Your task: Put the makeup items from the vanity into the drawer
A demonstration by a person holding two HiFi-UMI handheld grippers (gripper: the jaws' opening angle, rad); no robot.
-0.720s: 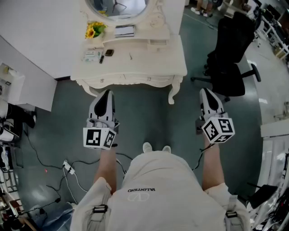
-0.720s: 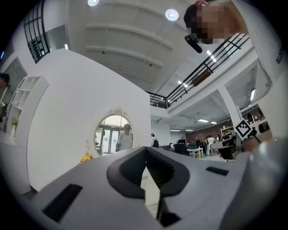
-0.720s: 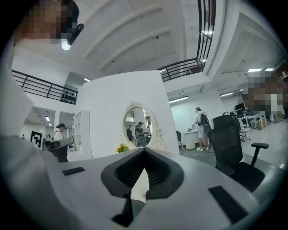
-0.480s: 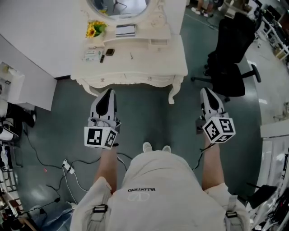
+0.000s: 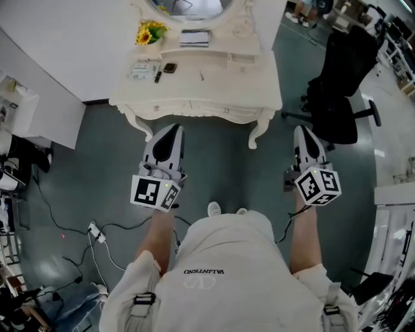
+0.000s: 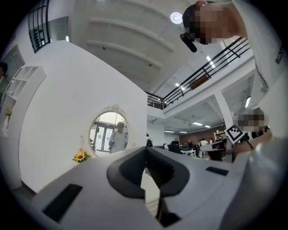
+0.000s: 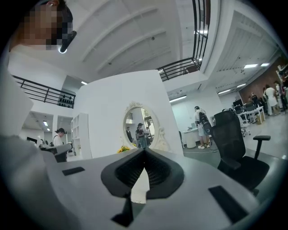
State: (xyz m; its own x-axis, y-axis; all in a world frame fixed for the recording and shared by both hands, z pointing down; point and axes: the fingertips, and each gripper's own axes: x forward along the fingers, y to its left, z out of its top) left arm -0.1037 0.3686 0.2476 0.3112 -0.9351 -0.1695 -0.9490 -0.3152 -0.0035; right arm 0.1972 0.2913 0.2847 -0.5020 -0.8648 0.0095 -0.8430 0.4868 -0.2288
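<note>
**Grey floor, cream vanity, both tongs empty**

Grey-green flooring ran under a cream, carved vanity [image 5: 214,87] set against the white wall, with an oval mirror [image 5: 191,5] at its back. The makeup items [image 5: 145,69] lay on the vanity's top towards its left end. They were a pale flat packet, a small dark compact [image 5: 169,67] and a slim dark stick [image 5: 157,77]. A sunflower [image 5: 150,30] stood behind them. The drawer [image 5: 194,107] in the vanity's front was closed. The person stood in front of the vanity, clear of it. The left gripper [image 5: 171,130] and the right gripper [image 5: 303,131] both pointed towards it, each with its jaws pressed together on nothing. A black office chair [image 5: 340,91] stood to the vanity's right.
</note>
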